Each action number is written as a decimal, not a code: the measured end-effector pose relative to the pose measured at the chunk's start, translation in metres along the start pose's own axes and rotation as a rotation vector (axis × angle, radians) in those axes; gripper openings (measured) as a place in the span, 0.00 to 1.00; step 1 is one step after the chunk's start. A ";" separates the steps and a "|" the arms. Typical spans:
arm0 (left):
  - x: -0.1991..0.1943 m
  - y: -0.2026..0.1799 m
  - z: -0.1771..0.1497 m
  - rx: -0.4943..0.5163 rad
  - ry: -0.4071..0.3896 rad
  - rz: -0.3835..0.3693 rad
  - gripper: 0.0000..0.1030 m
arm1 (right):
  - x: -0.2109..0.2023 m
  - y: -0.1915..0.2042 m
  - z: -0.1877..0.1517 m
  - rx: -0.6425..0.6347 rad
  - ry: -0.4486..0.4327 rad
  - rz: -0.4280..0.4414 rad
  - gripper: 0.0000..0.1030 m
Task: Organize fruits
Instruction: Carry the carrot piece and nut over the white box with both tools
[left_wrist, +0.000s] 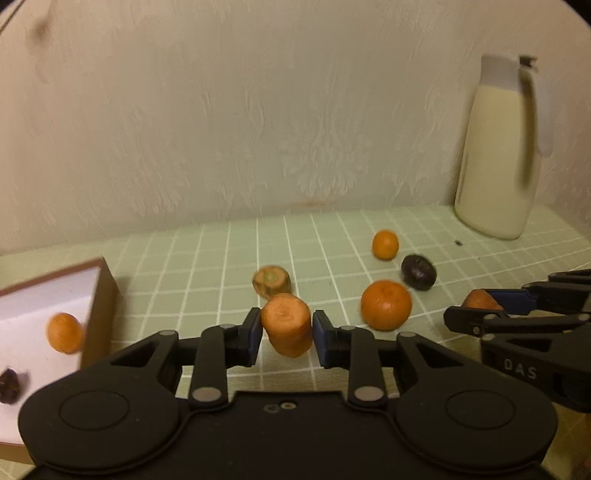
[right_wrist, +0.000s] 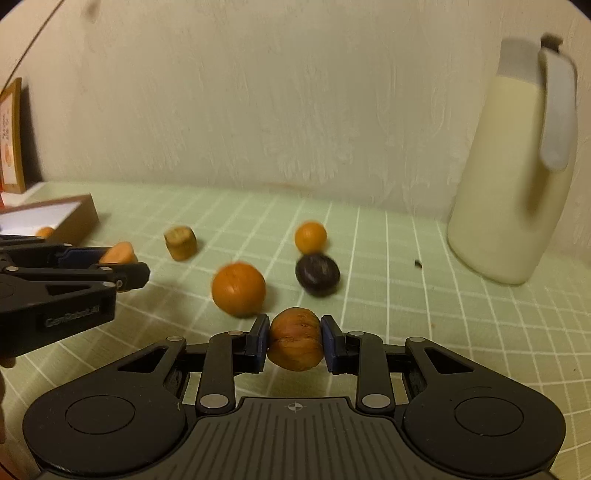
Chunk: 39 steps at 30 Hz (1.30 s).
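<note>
My left gripper is shut on an orange carrot chunk, held above the green checked tablecloth. My right gripper is shut on a brownish-orange chunk; the left wrist view shows it at the right edge. On the cloth between and beyond the grippers lie a large orange, a small orange, a dark plum and a brown-topped carrot stub. A brown box with a white inside stands at the left, holding a small orange and a dark fruit.
A tall cream jug with a grey lid and handle stands at the back right against the pale wall. A framed picture leans at the far left behind the box. A tiny dark speck lies near the jug.
</note>
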<state>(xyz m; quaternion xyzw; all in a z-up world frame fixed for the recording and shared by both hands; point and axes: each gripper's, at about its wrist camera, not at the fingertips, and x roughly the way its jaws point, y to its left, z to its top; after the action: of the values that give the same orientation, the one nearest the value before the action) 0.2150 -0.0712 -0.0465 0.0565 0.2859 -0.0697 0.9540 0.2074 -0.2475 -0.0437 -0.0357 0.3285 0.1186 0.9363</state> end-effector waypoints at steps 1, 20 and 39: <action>-0.006 0.002 0.002 0.000 -0.010 0.002 0.19 | -0.003 0.001 0.002 0.000 -0.008 0.002 0.29; -0.086 0.082 0.010 -0.075 -0.113 0.151 0.19 | -0.058 0.082 0.045 -0.082 -0.177 0.138 0.29; -0.134 0.164 -0.009 -0.174 -0.138 0.298 0.19 | -0.062 0.177 0.053 -0.186 -0.224 0.291 0.29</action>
<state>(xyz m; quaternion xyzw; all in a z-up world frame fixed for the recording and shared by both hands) 0.1261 0.1048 0.0314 0.0107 0.2131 0.0935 0.9725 0.1493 -0.0807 0.0386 -0.0609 0.2116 0.2858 0.9327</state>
